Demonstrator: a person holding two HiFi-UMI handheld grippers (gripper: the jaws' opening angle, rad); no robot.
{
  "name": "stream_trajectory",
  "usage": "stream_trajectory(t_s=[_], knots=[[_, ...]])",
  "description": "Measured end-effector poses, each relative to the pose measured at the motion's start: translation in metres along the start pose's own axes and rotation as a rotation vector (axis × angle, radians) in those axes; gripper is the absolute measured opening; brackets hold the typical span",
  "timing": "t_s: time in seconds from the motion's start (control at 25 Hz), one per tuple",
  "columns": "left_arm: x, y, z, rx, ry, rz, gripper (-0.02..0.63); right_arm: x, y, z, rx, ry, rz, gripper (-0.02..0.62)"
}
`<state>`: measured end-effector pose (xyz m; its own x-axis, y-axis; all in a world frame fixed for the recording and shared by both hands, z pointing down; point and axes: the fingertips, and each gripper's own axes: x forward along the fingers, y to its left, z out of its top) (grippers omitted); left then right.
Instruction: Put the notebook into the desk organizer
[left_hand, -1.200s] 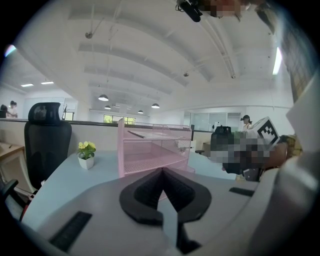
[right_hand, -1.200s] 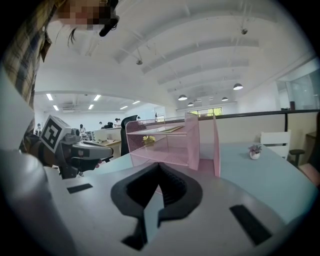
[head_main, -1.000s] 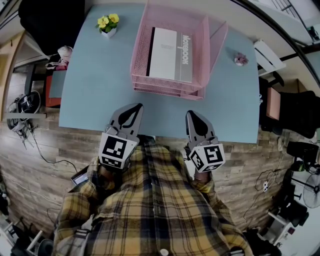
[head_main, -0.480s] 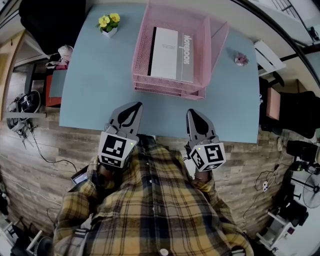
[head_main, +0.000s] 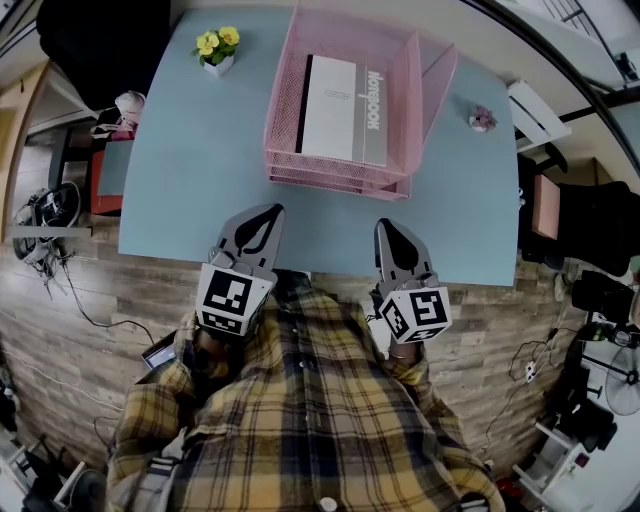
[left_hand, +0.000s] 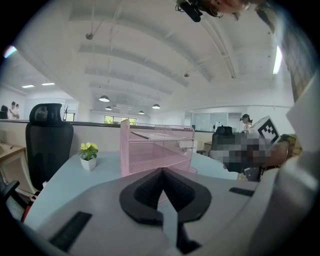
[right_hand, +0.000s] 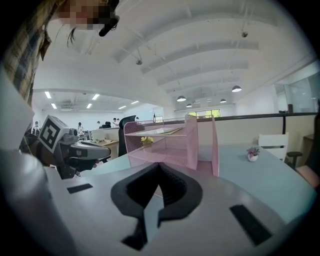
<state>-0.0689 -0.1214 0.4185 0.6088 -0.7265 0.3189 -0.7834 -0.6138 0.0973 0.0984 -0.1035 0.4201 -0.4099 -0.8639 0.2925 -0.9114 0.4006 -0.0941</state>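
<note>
A white and grey notebook (head_main: 340, 108) lies flat on the top tier of the pink mesh desk organizer (head_main: 283, 108), which stands at the back middle of the light blue table (head_main: 190, 170). My left gripper (head_main: 272, 211) is at the table's near edge, left of centre, shut and empty. My right gripper (head_main: 387, 226) is beside it at the near edge, also shut with nothing in it. Both point toward the organizer (left_hand: 155, 152) (right_hand: 170, 145), well short of it. The left gripper (left_hand: 162, 172) and right gripper (right_hand: 160, 167) show closed tips.
A small pot of yellow flowers (head_main: 216, 48) stands at the table's back left, a small pink plant (head_main: 482, 119) at the right. A black chair (left_hand: 47, 145) is left of the table. The person's plaid shirt (head_main: 300, 420) fills the lower head view.
</note>
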Motion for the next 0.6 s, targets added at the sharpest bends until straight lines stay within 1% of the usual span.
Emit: stream_trajectory(t_s=[0.6], knots=[[0.0038, 0.0034, -0.0006, 0.000, 0.002, -0.001, -0.008, 0.0002, -0.0028, -0.0020, 0.002, 0.003, -0.015, 0.002]])
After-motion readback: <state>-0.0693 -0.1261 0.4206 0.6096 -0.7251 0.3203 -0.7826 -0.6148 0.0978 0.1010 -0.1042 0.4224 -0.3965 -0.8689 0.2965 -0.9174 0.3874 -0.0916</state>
